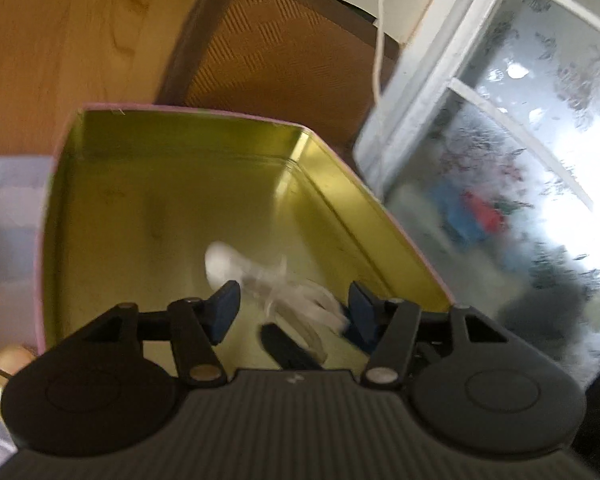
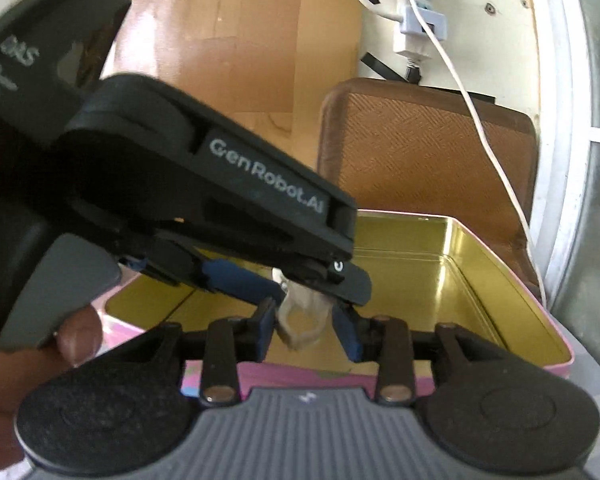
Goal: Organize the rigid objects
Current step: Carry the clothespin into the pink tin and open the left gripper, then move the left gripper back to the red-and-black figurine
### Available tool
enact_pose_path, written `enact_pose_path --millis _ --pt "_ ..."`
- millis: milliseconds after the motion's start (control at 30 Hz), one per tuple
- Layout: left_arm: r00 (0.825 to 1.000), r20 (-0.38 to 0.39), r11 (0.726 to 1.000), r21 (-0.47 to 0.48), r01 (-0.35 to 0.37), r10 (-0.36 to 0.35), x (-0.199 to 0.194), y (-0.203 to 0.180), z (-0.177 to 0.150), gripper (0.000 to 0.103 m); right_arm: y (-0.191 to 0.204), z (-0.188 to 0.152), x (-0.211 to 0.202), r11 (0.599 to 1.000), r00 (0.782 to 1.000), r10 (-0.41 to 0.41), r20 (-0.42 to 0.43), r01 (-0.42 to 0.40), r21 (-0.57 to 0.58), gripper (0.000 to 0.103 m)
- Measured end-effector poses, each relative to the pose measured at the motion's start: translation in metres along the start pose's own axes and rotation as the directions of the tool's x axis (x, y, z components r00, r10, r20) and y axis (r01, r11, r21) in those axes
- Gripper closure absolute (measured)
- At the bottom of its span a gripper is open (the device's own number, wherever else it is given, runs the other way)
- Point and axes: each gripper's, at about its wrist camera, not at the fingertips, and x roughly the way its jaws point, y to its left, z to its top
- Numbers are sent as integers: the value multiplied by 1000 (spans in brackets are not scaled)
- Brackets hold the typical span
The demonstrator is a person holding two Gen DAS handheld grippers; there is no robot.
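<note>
Item 1, left gripper point(image 1: 288, 308). Seen from its own camera, its blue pads point(image 1: 225, 307) stand apart with a blurred translucent plastic piece point(image 1: 296, 300) between them; no pad can be seen pressing it, so whether the claw has let go or merely hangs loose around it cannot be told. In the right wrist view this gripper enters from 9 o'clock and slants down over the tin, presumably so that the piece falls inside the walls.

Item 2, translucent plastic piece. The task's thing. It sits at 6 o'clock in the left wrist view, over the tin's near end. Whether it rests on the floor of the tin or is in the air is unclear because of blur.

Item 3, open tin point(image 1: 372, 204). Pink outside, gold inside, lid off, apparently serving as the collecting box. Apart from the piece, no other contents show.

Item 4, right gripper point(image 2: 308, 332). Its fingers are spread, flanking the same piece at the tin's near rim without visible contact; judged released, likely steadying or handing over.

Item 5, brown woven tray point(image 2: 428, 148). Beyond the tin at 12 o'clock, with a white cable point(image 2: 476, 120) trailing across it.

Item 6, frosted window point(image 1: 520, 152). At 3 o'clock.
</note>
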Motion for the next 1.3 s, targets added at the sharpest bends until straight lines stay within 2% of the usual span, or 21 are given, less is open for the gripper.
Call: enact_pose_path --millis 67,133,233,333,433,567,633,700,833,900,967,1000,1067,1133,1167,1200,1300 --pt "999 16 999 17 -47 47 -7 0 0 38 1 -4 -4 999 999 -29 16 29 15 58" --pt "995 43 996 24 -92 90 -20 1 -3 32 3 -7 -18 999 999 -28 42 27 31 56" --pt "982 106 986 43 -159 154 -47 1 -14 30 8 -15 -37 998 997 -30 66 27 50 54" --pt "957 158 964 69 -258 244 -75 4 -31 30 17 -20 -54 996 996 2 90 -11 92 54" --pt "935 185 944 71 -321 304 -104 17 -56 30 29 -21 -61 993 995 39 88 -49 110 54" --pt "918 181 929 48 -367 353 -141 49 -100 30 62 -27 -62 986 989 142 34 -144 82 54" --pt "903 181 915 32 -402 390 -162 68 -122 30 81 -26 -56 980 981 192 -2 -191 58 54" --pt "874 202 894 -13 -449 442 -189 91 -142 30 101 -27 -52 968 968 249 -40 -247 31 55" --pt "798 247 836 -157 -526 549 -244 139 -171 30 144 -24 -40 939 937 336 -98 -341 -41 55" --pt "749 250 790 -220 -573 613 -260 161 -180 30 172 -18 -35 918 922 370 -109 -381 -105 55" --pt "713 226 746 -276 -607 664 -268 181 -186 30 198 -10 -29 895 908 403 -114 -417 -158 55" --pt "708 212 733 -314 -603 674 -270 190 -188 30 213 -4 -21 882 899 421 -123 -437 -176 55" --pt "734 201 739 -394 -546 649 -275 203 -190 30 238 5 -8 862 881 449 -151 -471 -184 55" --pt "737 218 740 -431 -516 640 -280 208 -191 30 264 12 8 836 856 485 -177 -513 -192 51" --pt "744 225 745 -446 -496 630 -281 210 -191 30 274 15 15 832 853 487 -186 -518 -198 46" --pt "749 232 748 -459 -479 621 -282 212 -192 30 282 16 19 831 852 486 -195 -520 -199 44" --pt "748 249 748 -484 -455 616 -284 213 -195 30 304 17 43 828 843 482 -240 -528 -190 44"
